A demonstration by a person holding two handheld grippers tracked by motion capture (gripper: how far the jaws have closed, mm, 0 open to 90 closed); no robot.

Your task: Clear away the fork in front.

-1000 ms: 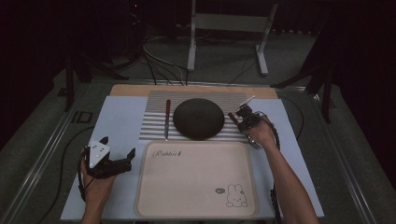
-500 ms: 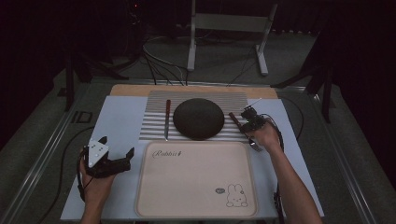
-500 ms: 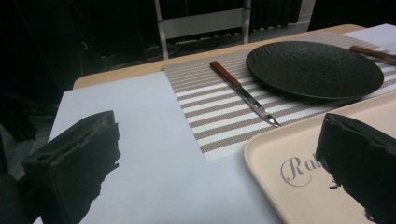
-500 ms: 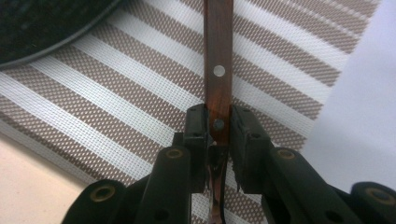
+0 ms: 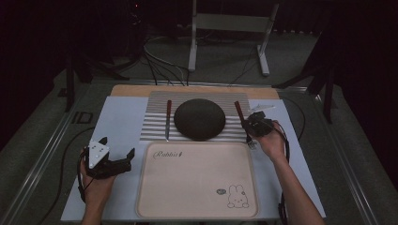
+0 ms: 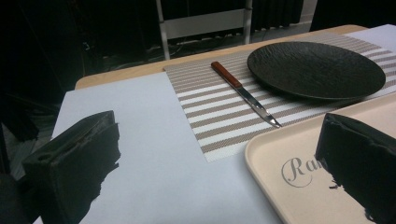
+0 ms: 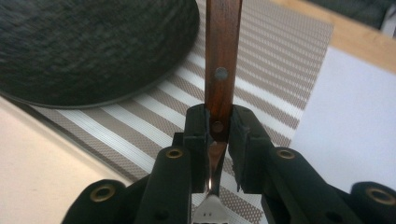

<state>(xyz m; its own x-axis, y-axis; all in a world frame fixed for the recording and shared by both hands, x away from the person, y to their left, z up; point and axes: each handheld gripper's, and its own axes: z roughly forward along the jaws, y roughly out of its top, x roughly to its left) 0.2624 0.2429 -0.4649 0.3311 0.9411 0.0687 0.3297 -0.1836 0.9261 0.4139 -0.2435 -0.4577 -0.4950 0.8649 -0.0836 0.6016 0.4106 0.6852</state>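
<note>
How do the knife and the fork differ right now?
The knife lies free on the striped mat, left of the plate; the fork is clamped in the right gripper, right of the plate. The knife's blade shows; the fork's prongs are mostly hidden. Both have reddish-brown wooden handles.

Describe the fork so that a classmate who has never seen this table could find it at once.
Start at the striped placemat with the round black plate in its middle. The fork lies just right of the plate, held by the right gripper. The knife left of the plate shares its reddish wooden handle, but only the fork ends in tines and is gripped.
</note>
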